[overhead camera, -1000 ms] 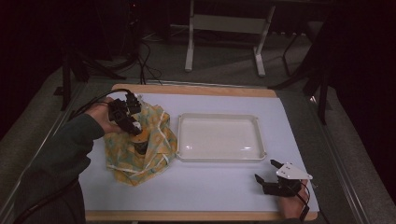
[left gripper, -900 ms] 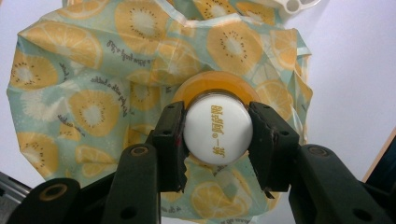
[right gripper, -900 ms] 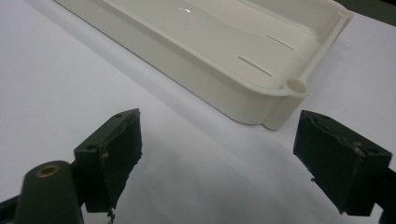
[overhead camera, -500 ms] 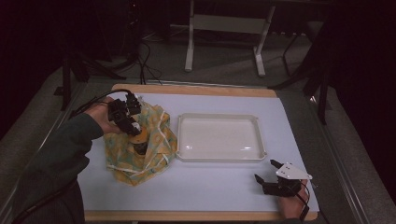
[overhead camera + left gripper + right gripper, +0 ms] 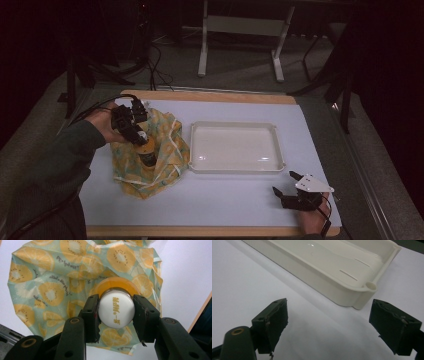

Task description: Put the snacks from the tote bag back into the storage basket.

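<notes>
Orange juice bottle stands on the citrus-print cloth at centre frame, its white cap clamped by the left gripper. At the high view's lower right, the right gripper rests wide apart, holding nothing, near the white tray.

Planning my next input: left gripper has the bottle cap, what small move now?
Probably lift straight up: the left gripper is shut on the bottle, which stands on the fruit-print cloth; the empty white tray waits beside it.
</notes>
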